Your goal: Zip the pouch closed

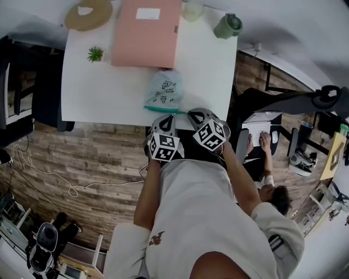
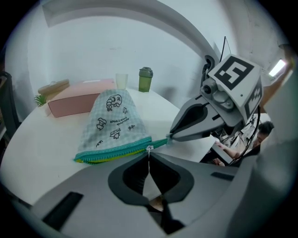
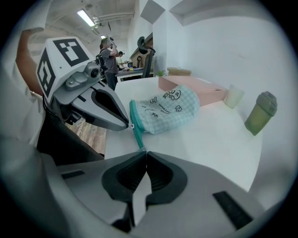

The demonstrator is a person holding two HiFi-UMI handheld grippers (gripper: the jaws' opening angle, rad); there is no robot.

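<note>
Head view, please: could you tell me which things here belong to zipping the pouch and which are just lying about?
In use: pouch, teal zipper, left tool and right tool, both pinched shut at the zipper.
Lying about: pink box, green bottle, cup, small plant, tan round item.

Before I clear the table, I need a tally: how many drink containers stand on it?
2. A pale cup stands at the far edge, right of the pink box; a green lidded bottle stands near the far right corner. None looks hidden.
</note>
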